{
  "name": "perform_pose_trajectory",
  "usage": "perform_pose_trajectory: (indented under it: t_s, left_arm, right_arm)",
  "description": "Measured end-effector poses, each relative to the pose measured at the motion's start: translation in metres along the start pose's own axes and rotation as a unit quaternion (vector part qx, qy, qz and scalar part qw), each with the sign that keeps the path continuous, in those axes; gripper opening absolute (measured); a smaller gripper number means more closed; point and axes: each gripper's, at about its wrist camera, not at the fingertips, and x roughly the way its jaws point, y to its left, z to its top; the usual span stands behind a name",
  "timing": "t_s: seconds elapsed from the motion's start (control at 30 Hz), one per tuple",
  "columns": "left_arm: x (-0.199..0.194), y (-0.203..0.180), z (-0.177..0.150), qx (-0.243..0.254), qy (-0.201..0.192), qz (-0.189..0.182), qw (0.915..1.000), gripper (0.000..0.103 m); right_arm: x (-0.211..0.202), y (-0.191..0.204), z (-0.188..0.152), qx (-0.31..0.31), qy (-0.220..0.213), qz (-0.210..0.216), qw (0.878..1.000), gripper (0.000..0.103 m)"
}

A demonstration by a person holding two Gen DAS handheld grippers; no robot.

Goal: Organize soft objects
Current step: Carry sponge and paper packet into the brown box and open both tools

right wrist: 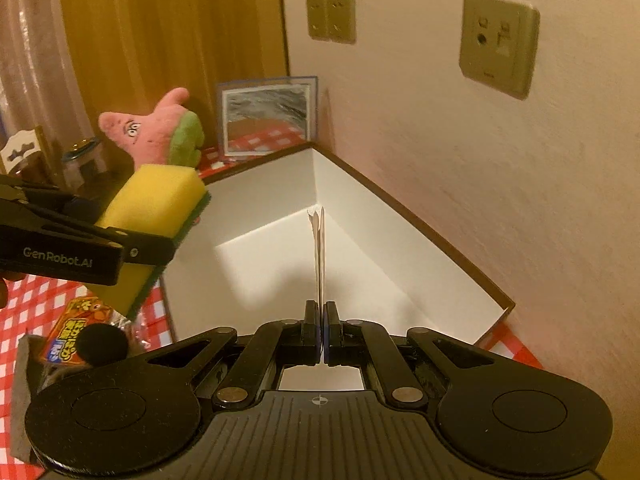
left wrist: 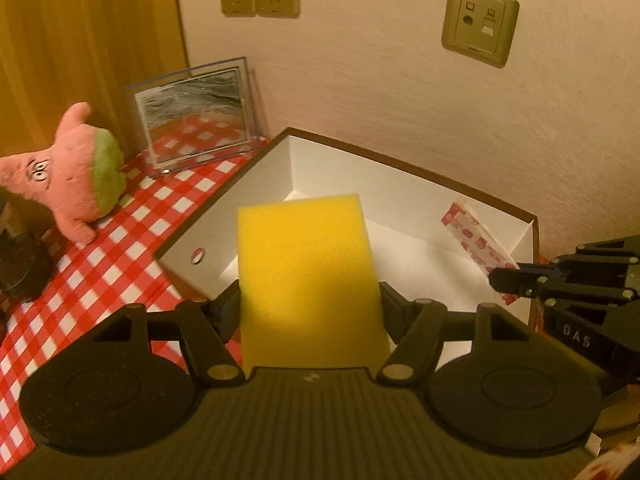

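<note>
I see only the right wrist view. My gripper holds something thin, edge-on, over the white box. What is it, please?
Observer: A flat white packet with a red print, pinched at its lower end by the right gripper.
Operator: Is the box empty under it?
Observer: The part of its floor that shows is bare white; the yellow sponge hides the rest.
Operator: How is the sponge held?
Observer: By its two side edges, in the left gripper, jaws wide.

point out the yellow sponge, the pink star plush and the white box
yellow sponge [left wrist: 308, 276]: left wrist view, middle of its yellow face.
pink star plush [right wrist: 154, 136]: right wrist view, its pink body.
white box [right wrist: 276, 188]: right wrist view, inner left wall.
</note>
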Motion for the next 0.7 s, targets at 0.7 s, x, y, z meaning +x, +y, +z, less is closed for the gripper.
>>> perform_pose_trajectory:
  t_s: [0.7]
  left_arm:
    - [0.076, -0.018, 0.017, -0.012, 0.046, -0.021, 0.9986, 0.070]
  right_arm:
    - [0.039, -0.041, 0.003, 0.034, 0.040, -0.011, 0.999, 0.002]
